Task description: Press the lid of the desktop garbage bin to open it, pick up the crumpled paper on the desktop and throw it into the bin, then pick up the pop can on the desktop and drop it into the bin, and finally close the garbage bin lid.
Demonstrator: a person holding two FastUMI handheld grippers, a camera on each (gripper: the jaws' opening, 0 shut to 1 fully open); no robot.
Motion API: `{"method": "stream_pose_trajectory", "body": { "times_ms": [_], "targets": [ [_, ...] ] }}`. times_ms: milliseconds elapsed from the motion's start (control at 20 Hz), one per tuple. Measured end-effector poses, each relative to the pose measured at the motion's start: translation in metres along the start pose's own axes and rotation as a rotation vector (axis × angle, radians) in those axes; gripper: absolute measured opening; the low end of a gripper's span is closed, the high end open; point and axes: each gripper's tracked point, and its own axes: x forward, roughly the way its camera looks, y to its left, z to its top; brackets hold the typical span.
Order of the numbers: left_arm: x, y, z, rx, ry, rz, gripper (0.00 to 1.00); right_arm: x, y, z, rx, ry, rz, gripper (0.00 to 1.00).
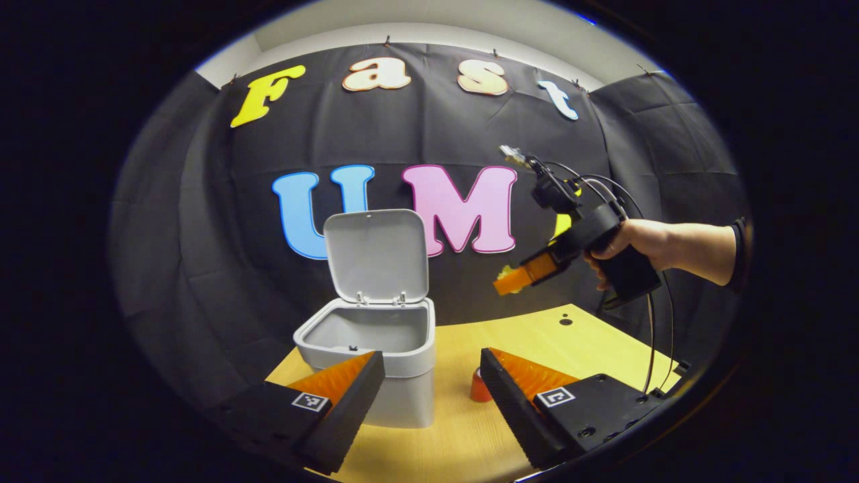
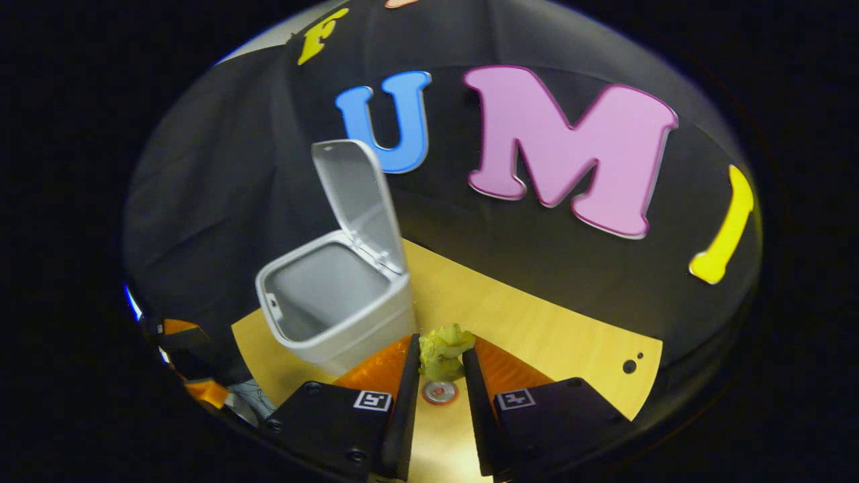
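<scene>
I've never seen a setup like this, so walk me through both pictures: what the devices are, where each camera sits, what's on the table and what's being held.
There is no robot here. A person holds a two-finger grasping tool in each hand, and each tool carries a wide-angle camera looking forward along its own fingers.

The left gripper view shows the left tool at the bottom, fingers spread and holding nothing. Farther off, a hand carries the right tool in the air.

The right gripper view looks down from that raised right tool, whose fingers are closed on the crumpled paper, a yellowish wad.

On the wooden table stands a grey garbage bin with its lid flipped up. The pop can stands beside it, partly hidden by a finger, and appears from above below the paper in the right gripper view.
</scene>
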Motion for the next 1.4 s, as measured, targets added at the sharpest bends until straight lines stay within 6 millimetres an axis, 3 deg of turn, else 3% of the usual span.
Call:
{"method": "stream_pose_trajectory", "body": {
  "times_ms": [250,300,350,600,700,750,800,850,900,950,1200,1400],
  "targets": [
    [-0.026,0.030,-0.004,-0.003,0.000,0.088,0.96,0.045,0.083,0.028,-0.104,-0.009,0.130,0.42],
    [-0.031,0.037,-0.005,-0.005,0.003,0.111,0.96,0.050,0.099,0.031,-0.113,-0.005,0.158,0.27],
    [-0.037,0.045,-0.007,-0.009,0.005,0.136,0.96,0.059,0.115,0.031,-0.128,0.005,0.178,0.27],
    [-0.058,0.076,-0.017,-0.055,0.024,0.236,0.96,0.086,0.149,0.034,-0.166,0.008,0.210,0.27],
    [-0.063,0.080,-0.023,-0.086,0.034,0.249,0.96,0.100,0.146,0.031,-0.183,0.011,0.185,0.29],
    [-0.064,0.081,-0.025,-0.092,0.038,0.251,0.97,0.103,0.145,0.030,-0.191,0.009,0.179,0.36],
    [-0.063,0.081,-0.027,-0.093,0.040,0.252,0.98,0.104,0.141,0.031,-0.201,0.001,0.162,0.57],
    [-0.064,0.081,-0.027,-0.092,0.041,0.253,0.98,0.104,0.137,0.035,-0.207,-0.019,0.142,0.66],
    [-0.063,0.080,-0.028,-0.092,0.043,0.250,0.98,0.104,0.132,0.040,-0.204,-0.040,0.124,0.87],
    [-0.061,0.078,-0.029,-0.093,0.043,0.242,0.98,0.099,0.129,0.043,-0.189,-0.062,0.112,1.00],
    [-0.043,0.055,-0.036,-0.084,0.049,0.152,0.98,0.056,0.077,0.074,-0.121,-0.245,-0.021,0.98],
    [-0.015,0.024,-0.048,-0.070,0.066,0.038,0.98,0.009,0.023,0.068,-0.060,-0.335,-0.146,0.98]
  ]
}}
